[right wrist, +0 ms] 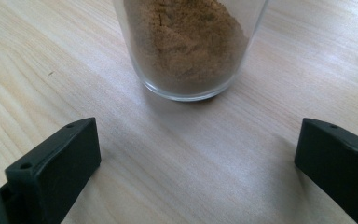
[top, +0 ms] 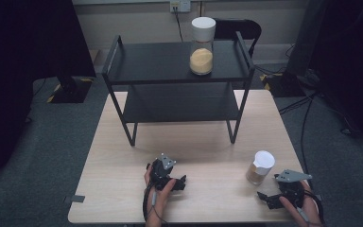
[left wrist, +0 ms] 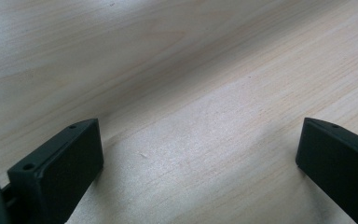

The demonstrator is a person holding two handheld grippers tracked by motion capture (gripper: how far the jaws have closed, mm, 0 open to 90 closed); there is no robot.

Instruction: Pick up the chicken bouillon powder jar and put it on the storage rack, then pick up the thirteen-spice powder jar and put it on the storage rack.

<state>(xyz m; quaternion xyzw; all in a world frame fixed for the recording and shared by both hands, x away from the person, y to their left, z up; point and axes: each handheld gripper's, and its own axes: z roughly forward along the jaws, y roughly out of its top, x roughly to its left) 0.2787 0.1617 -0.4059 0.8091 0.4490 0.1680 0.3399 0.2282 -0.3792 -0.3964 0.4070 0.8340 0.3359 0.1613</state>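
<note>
My right gripper (right wrist: 198,154) is wide open near the small jar (right wrist: 189,46). If I bump it, it could tip. My left gripper (left wrist: 200,158) is wide open too.

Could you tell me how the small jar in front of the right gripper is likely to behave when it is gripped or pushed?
The small jar looks like smooth, clear glass, so probably rigid, somewhat slippery and breakable. Its brown powder sits low, which should steady it; a high push might still tip it. The right gripper is open, not touching it.
</note>
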